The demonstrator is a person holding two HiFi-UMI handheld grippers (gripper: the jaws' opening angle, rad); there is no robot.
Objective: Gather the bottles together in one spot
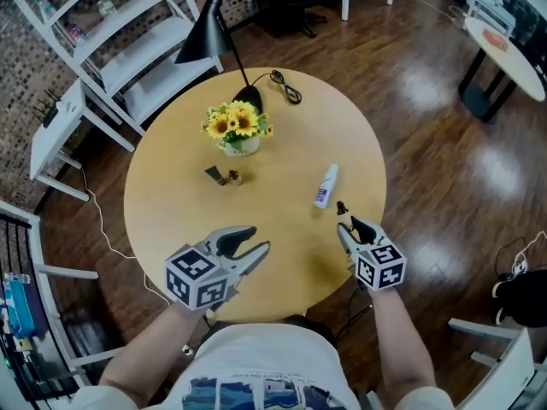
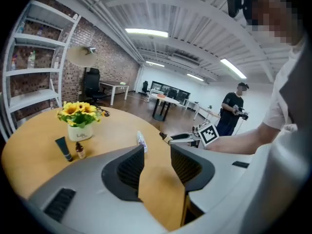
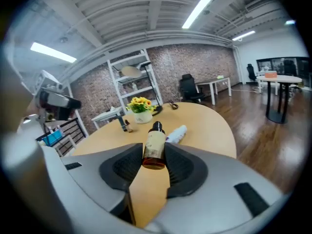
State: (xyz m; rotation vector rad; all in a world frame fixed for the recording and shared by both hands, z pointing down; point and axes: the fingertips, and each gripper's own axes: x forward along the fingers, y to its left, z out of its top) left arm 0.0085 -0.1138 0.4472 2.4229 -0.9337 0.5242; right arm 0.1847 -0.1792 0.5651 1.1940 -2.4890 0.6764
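Round table [image 1: 162, 220] of smooth pale wood. Left gripper [image 1: 255, 243] half open, empty, nearer the dark tube [image 1: 214, 175] and tiny brown bottle [image 1: 234, 177] by the flower pot [image 1: 239, 146]. Right gripper [image 1: 346, 222] clamped on a black-capped amber glass bottle [image 3: 155, 147]. Just beyond, slim white plastic bottle [image 1: 326, 186] lying flat, long axis pointing away from those jaws

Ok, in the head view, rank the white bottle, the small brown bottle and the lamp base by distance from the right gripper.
From the right gripper, shut on an amber bottle:
1. White bottle, lying just ahead of it.
2. Small brown bottle, upright in front of the flowers.
3. Lamp base, at the far edge of the table.
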